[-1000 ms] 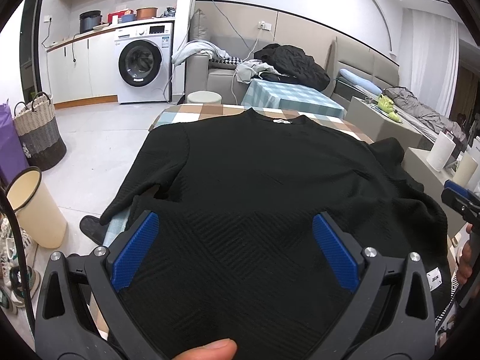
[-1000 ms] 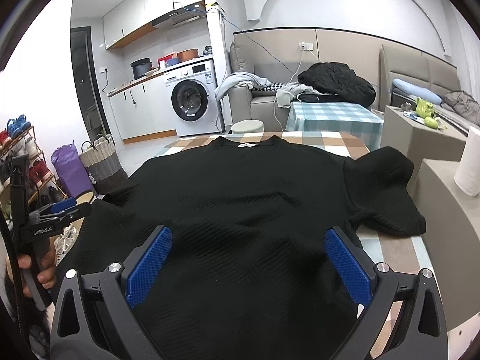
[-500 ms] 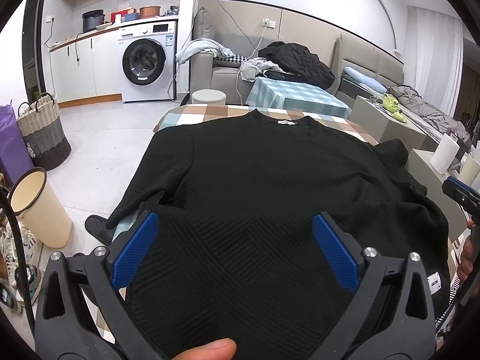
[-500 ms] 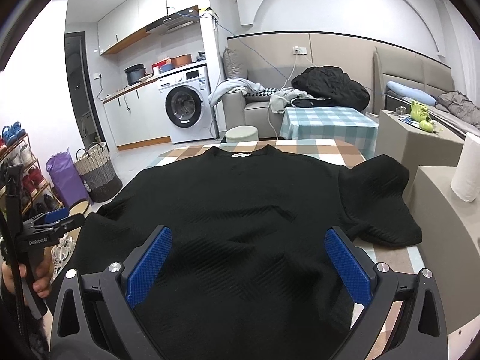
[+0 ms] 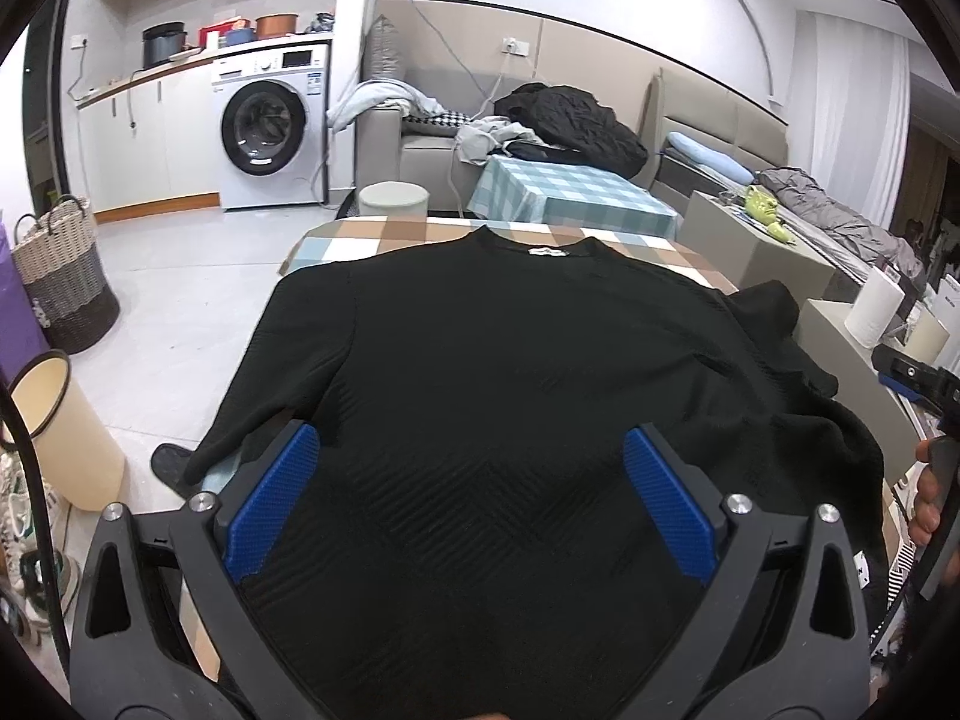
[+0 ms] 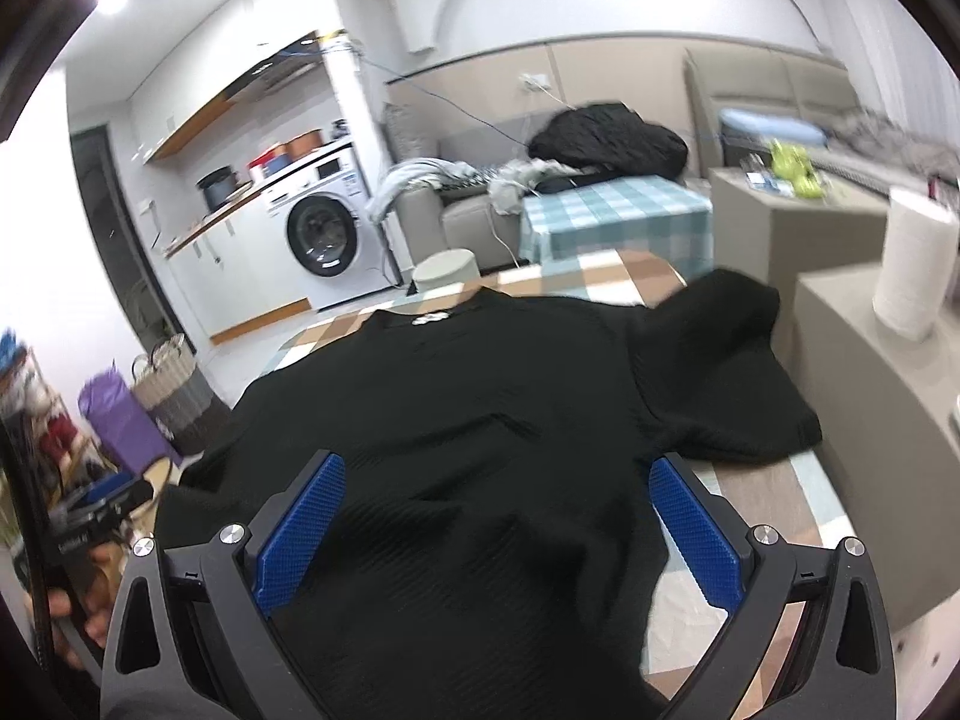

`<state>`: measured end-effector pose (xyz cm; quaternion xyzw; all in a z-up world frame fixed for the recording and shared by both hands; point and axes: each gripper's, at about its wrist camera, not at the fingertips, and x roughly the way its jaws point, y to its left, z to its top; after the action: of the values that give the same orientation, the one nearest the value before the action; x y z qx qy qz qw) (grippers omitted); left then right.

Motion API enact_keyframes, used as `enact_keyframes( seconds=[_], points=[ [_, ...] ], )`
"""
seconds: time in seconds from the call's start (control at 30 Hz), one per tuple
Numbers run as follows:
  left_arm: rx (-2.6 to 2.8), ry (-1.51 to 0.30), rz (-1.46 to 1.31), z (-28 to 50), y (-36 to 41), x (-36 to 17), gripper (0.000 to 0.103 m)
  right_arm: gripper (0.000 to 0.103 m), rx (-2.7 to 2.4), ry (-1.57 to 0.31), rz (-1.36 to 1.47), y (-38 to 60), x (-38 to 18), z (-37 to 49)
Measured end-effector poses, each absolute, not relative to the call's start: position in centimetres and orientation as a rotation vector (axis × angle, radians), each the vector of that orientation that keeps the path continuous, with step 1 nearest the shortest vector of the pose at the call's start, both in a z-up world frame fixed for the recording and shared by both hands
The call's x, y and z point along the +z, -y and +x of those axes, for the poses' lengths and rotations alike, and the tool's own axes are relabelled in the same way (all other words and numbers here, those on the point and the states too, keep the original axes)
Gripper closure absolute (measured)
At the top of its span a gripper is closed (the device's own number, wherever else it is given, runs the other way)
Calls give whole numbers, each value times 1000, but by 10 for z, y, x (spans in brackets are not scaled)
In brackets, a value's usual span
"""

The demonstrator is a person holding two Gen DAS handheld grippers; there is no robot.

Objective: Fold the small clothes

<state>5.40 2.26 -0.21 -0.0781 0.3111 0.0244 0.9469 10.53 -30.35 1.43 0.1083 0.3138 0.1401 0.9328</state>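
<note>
Left gripper (image 5: pixel 474 498): jaws spread wide, nothing between the blue pads (image 5: pixel 273 501), poised over the hem end of the black top (image 5: pixel 498 372). Right gripper (image 6: pixel 495 525): likewise released, pads apart, over the same garment's lower right portion. The black top lies spread flat, collar away from the holder, on the checked table (image 5: pixel 354 237); its right sleeve (image 6: pixel 729 378) spreads toward the table's right edge. Beyond: teal-checked side table (image 5: pixel 570 195), sofa (image 5: pixel 420 156), washing machine (image 5: pixel 270 126).
</note>
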Motion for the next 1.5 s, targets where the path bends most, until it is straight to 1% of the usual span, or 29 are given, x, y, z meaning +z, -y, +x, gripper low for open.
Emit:
enact_keyframes(
  seconds=[0.17,0.27,0.33,0.4,0.5,0.63,0.77,0.8,0.9,0.97,1.03,1.07,1.1,1.13,1.23,1.4,1.5],
  points=[
    [52,-637,-163,70,-32,-3,5,1,233,-678,343,337,8,121],
    [46,-640,-186,80,-39,-6,5,7,161,-702,439,367,1,134],
    [41,-646,-193,87,-43,-8,5,15,126,-739,551,392,-9,145],
    [46,-649,-200,93,-46,-11,5,16,85,-763,632,414,-19,156],
    [48,-663,-204,102,-48,-17,5,25,12,-809,749,444,-41,173],
    [53,-681,-204,113,-48,-25,5,29,-65,-854,832,470,-67,197],
    [62,-694,-199,121,-47,-31,5,31,-139,-881,804,481,-76,215],
    [64,-697,-198,125,-47,-32,5,33,-147,-887,792,481,-77,217],
    [67,-701,-197,132,-49,-36,5,37,-179,-875,731,483,-79,228],
    [67,-701,-194,130,-46,-36,5,45,-198,-873,703,481,-81,232],
    [63,-702,-188,133,-45,-37,5,70,-242,-873,654,477,-83,236],
    [63,-700,-185,134,-44,-38,5,77,-264,-876,642,479,-84,238],
    [62,-698,-184,134,-44,-37,5,89,-272,-878,641,481,-84,238],
    [61,-697,-183,134,-43,-37,5,93,-281,-879,651,484,-87,239],
    [59,-695,-184,134,-43,-37,5,97,-275,-849,648,487,-83,235],
    [51,-691,-190,133,-43,-38,5,97,-228,-746,584,478,-53,221],
    [49,-688,-199,128,-44,-39,5,97,-152,-659,549,457,-25,224]
  ],
)
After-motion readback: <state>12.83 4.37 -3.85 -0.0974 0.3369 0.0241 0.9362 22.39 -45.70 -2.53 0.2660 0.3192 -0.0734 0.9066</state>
